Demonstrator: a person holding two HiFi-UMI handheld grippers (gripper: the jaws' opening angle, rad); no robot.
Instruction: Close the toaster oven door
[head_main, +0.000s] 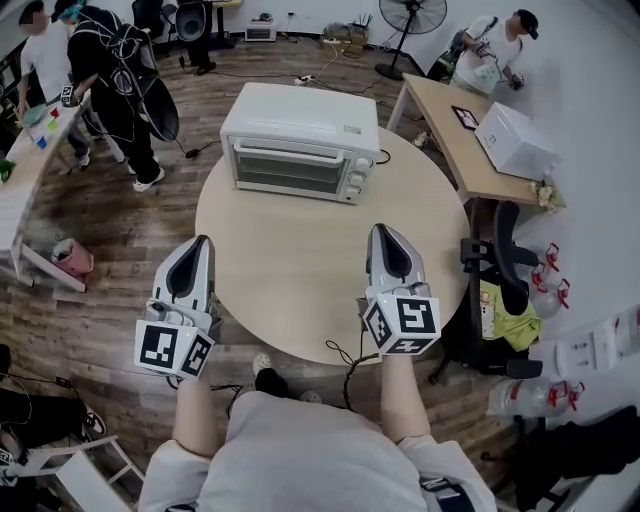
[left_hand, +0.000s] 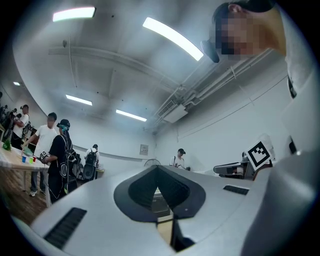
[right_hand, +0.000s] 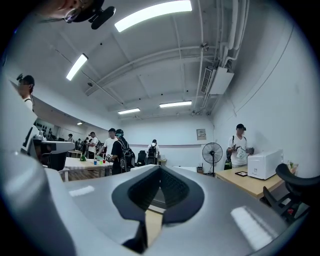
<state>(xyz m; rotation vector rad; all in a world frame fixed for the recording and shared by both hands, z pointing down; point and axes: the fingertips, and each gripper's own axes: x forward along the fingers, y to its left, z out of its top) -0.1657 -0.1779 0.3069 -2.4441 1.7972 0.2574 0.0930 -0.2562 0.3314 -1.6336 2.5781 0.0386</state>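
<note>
Near the front edge of the round pale wooden table (head_main: 290, 290), the left gripper (head_main: 202, 243) and right gripper (head_main: 384, 232) both have jaws pressed together, holding nothing. The white boxy toaster oven (head_main: 300, 135) sits well apart at the far side, with its door closed.

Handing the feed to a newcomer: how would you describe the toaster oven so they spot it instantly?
Find the round light-wood table mid-room. At its far edge sits the toaster oven. Unlike the plain white box on the desk to the right, it has a glass-fronted door and knobs down one side.
</note>
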